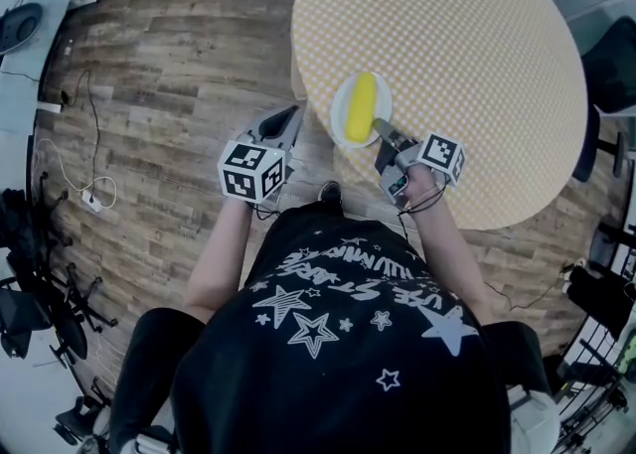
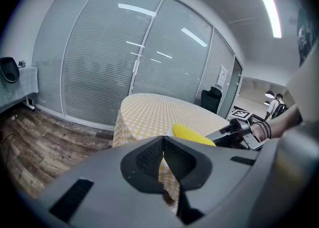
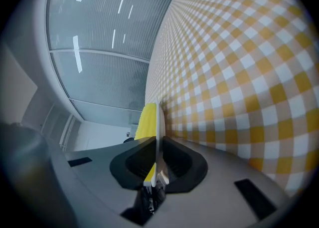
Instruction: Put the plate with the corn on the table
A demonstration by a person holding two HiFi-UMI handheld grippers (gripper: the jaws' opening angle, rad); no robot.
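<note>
Plate (image 1: pixel 340 112) w/ corn (image 1: pixel 361 107), over table (image 1: pixel 477 55) edge at 8 o'clock: right gripper (image 1: pixel 382 130) clamped on rim, 4 o'clock; left gripper (image 1: pixel 288 122) closed, empty, 9 o'clock.

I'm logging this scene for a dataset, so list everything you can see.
table: 1, yellow-and-white check, round, ahead of the person
plate: 1, white, over the table's near edge
corn: 1, yellow, on the plate
floor: 1, brown wood, around the table
cable: 1, white, on the floor at left
chair: 1, black, beyond the table
shirt: 1, black with white stars, on the person
left gripper: 1, grey, fingers shut, empty
right gripper: 1, grey, fingers shut on the plate's rim
</note>
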